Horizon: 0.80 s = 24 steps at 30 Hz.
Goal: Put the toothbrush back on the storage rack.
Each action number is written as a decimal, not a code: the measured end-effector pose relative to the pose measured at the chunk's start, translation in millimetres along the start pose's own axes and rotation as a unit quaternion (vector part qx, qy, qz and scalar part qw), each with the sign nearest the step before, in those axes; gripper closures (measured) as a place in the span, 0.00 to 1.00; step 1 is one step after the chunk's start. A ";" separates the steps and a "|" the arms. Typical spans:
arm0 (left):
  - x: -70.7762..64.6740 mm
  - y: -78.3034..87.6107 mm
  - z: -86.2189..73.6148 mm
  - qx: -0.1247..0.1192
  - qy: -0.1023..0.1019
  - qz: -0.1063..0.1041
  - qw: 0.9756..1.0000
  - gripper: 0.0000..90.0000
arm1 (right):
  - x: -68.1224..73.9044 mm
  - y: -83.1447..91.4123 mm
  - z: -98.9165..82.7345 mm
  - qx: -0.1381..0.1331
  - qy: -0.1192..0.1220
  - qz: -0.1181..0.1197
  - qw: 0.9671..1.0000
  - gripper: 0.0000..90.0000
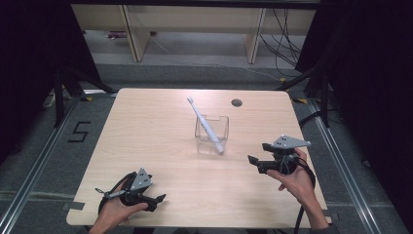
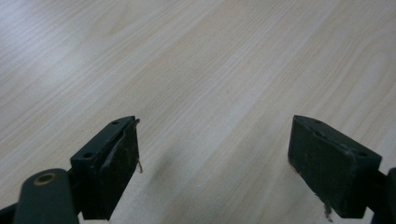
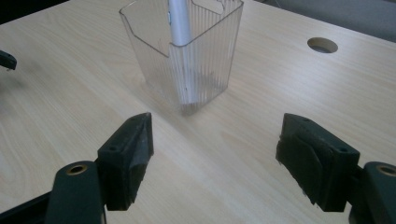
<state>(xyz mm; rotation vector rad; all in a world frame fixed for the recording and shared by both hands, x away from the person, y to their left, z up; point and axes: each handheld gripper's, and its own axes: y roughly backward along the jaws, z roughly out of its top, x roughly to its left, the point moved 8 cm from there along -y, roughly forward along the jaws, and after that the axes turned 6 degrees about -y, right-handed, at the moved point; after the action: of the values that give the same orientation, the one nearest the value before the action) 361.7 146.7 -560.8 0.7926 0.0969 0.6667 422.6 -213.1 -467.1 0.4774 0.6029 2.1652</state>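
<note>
— High view counts were wanted: how many things were seen on the wooden table [image 1: 146, 146]?

— One clear ribbed plastic holder [image 1: 211, 134] was counted near the middle of the tabletop, and one white toothbrush [image 1: 204, 124] was seen standing in it, tilted, with its head up and toward the far left and its lower end against the holder's bottom. One round cable hole [image 1: 236, 103] was noted in the tabletop beyond the holder, toward the far right.

— And the grippers?

— Two were counted, one in each hand. A left gripper [image 1: 158, 199] was held low at the near left edge of the table, well apart from the holder. A right gripper [image 1: 259, 154] was held at the right, nearer to the holder but not touching it, with its jaws pointed toward it.

— How were the jaws found?

— On the left gripper [image 2: 212, 163], in its own view, both pads were seen spread wide, with nothing but bare wood between them. On the right gripper [image 3: 215, 158], in its own view, the two jaws were likewise spread wide, and nothing was pinched. The holder [image 3: 187, 60] was seen straight ahead of them, apart from the tips, with the toothbrush handle [image 3: 180, 23] inside it and the hole [image 3: 322, 45] off to the right.
</note>
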 end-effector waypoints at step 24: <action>0.9 4.3 -4.4 0.002 0.000 0.006 1.000 0.18 | 7.9 -7.3 -34.7 0.020 -0.004 0.006 1.000 0.30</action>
<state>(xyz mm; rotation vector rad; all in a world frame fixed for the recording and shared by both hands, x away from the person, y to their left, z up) 358.8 152.2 -560.8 0.7983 0.0938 0.6772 404.2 -211.6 -498.5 0.5111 0.6414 2.1662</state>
